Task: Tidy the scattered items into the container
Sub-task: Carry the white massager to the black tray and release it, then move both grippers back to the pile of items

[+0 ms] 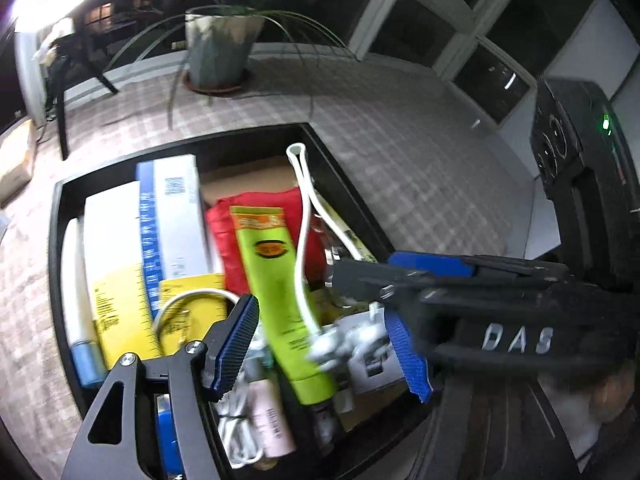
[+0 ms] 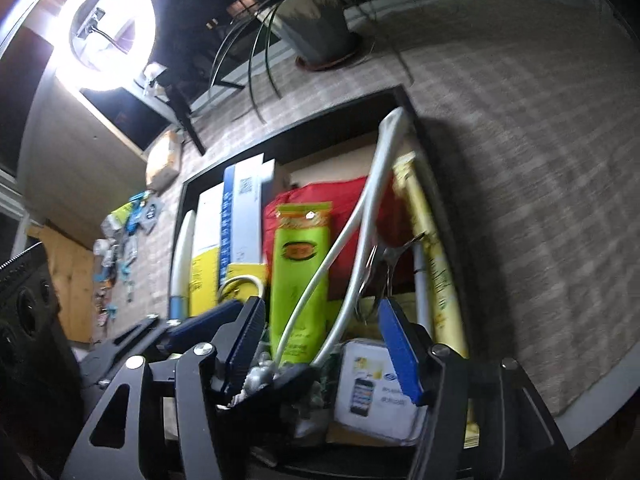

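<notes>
A checked cloth [image 1: 400, 132] covers the tabletop; a potted plant [image 1: 218, 48] stands beyond the black container [image 1: 348, 184]. Left tool [image 1: 324, 344] and right tool [image 2: 320, 344] both hang over it, jaws apart, gripping nothing. A green tube [image 1: 280, 280] and white cable [image 1: 304, 240] lie between the fingers. Bare cloth lies right of the rim.

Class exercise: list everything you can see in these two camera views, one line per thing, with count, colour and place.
container: one, black, on the checked tablecloth
green tube: one, lime green, lying in the container
white cable: one, white, looped over the tube
red pouch: one, red, under the tube
boxes: several, white, blue, yellow, at the container's left
potted plant: one, grey pot, far table edge
ring light: one, white, background
left gripper: blue pads, open above the container
right gripper: blue pads, open above the container
</notes>
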### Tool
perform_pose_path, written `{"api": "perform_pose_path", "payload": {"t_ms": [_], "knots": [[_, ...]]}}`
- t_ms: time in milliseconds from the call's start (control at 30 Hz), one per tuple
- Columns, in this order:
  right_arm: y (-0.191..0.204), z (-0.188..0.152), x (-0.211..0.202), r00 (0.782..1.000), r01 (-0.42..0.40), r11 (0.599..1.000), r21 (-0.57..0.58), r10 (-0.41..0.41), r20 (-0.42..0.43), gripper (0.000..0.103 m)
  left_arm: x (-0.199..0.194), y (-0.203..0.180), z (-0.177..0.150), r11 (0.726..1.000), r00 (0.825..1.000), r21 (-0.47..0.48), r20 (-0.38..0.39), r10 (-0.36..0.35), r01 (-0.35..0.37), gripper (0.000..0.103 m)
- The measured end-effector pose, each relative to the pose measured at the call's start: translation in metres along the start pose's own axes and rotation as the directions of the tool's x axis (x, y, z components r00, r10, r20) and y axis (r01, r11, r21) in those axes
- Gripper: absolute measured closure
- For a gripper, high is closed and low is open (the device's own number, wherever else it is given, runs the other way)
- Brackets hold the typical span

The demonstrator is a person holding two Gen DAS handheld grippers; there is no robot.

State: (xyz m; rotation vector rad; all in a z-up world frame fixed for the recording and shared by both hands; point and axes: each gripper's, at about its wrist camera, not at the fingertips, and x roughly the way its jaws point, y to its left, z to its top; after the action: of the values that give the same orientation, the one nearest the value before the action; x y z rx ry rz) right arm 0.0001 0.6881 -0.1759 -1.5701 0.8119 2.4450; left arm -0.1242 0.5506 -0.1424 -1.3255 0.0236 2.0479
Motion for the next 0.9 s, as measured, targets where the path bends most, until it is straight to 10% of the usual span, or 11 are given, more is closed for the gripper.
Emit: {"api": "perform_pose_path", "payload": {"t_ms": [300, 567, 733, 900], "knots": [[0.012, -0.003, -0.012, 0.998, 0.022, 1.000, -0.006, -0.022, 0.058, 0.044, -0.044, 0.039, -0.018, 0.998, 0.997, -0.021, 0.043, 0.060, -0.059, 0.034], [0.091, -0.019, -0.009, 0.996, 0.050, 0.967, -0.248, -0.031, 0.080, 0.044, -0.104, 0.109, -0.050, 0.983, 0.982, -0.109, 0.101, 0.160, -0.149, 0.034], [0.165, -0.040, 0.010, 0.987, 0.124, 0.895, -0.429, -0.068, 0.144, 0.044, -0.137, 0.181, -0.087, 0.950, 0.964, -0.204, 0.080, 0.255, -0.234, 0.034], [0.213, -0.049, 0.039, 0.992, 0.070, 0.905, -0.419, -0.018, 0.128, 0.043, -0.175, 0.261, -0.132, 0.894, 0.947, -0.345, 0.037, 0.319, -0.288, 0.034]]}}
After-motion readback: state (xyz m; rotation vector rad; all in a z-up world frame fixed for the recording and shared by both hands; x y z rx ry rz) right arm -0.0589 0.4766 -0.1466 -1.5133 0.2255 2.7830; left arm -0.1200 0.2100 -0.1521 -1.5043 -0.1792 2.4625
